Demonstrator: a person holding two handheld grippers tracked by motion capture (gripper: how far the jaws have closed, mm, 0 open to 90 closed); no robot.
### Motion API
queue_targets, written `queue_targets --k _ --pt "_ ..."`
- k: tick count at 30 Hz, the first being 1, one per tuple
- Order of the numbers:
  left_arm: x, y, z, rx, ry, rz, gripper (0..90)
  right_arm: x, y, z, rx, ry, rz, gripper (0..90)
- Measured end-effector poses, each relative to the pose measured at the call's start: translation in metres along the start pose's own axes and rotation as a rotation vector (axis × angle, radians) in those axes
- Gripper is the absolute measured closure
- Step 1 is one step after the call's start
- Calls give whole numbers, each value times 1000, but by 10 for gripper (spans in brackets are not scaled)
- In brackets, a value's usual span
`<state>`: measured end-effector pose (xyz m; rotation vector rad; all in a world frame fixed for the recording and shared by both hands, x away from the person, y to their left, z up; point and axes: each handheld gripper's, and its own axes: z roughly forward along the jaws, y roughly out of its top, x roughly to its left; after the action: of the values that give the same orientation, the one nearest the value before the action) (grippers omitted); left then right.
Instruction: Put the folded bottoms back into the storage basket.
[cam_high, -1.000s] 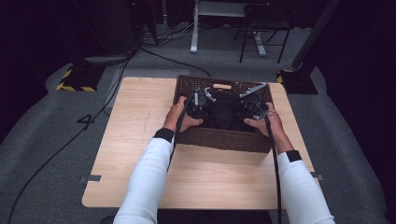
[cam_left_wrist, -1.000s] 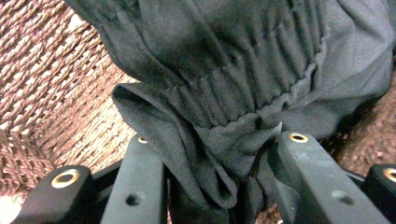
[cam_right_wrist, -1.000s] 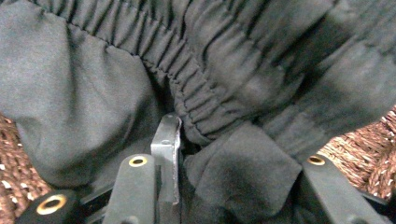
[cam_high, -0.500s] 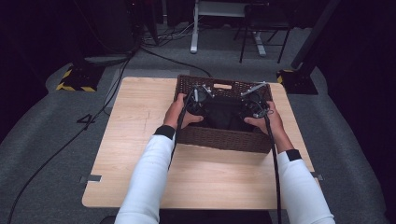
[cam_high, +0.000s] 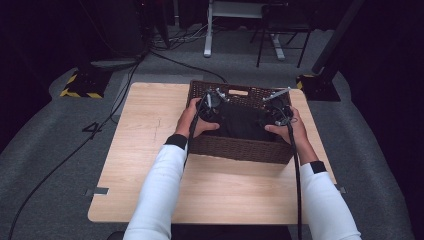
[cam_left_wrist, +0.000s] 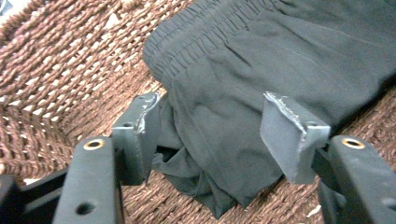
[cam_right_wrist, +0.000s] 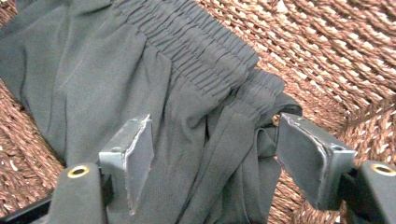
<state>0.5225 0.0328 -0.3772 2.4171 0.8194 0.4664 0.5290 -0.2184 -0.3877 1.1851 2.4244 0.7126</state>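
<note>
Reaching into the wicker basket (cam_high: 240, 148) with both hands, I have my left gripper (cam_high: 210, 102) and my right gripper (cam_high: 278, 116) down over the dark garment (cam_high: 241, 122) lying in it. High view: basket sits toward the far side of the wooden table (cam_high: 145, 150), garment spread across the basket floor between my two hands, left hand (cam_high: 192, 122) at the basket's left wall, right hand (cam_high: 290, 129) at its right end. Left gripper view: left gripper (cam_left_wrist: 212, 128) wide open, jaws well apart, straddling a folded edge of the garment (cam_left_wrist: 261, 70); cloth fills the gap between the pads, left pad right at the fabric's edge, right pad over or on the cloth, can't tell if it presses. Nothing clamped. Elastic waistband (cam_left_wrist: 187, 42) runs just beyond the jaws, woven basket floor (cam_left_wrist: 60, 70) bare to the left of it. Right gripper view: right gripper (cam_right_wrist: 215, 154) also wide open, jaws on either side of a bunched fold of the garment (cam_right_wrist: 93, 70), gathered waistband (cam_right_wrist: 196, 51) running diagonally just past the pads. Right pad sits near the cloth's end by the basket weave (cam_right_wrist: 336, 51); left pad lies over flat fabric. No grip on the cloth there either.
</note>
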Motion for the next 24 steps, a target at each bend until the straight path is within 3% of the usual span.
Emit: queue_targets --k 2,9,15,19,24 --pt "1 -1 -2 -23 -16 -8 374 -1 0 -2 -11 5 -1 284" --pt "3 -3 -12 -54 -5 -30 309 0 -2 -12 -53 9 -18 280" --pt "2 -3 -24 -90 13 -26 286 0 -3 -26 -104 7 -25 275" --pt "1 -5 -30 -113 2 -36 269 2 -4 -31 -118 11 -33 268" --pt "-3 -7 -43 -136 7 -8 243 4 -7 -40 -158 19 -54 242"
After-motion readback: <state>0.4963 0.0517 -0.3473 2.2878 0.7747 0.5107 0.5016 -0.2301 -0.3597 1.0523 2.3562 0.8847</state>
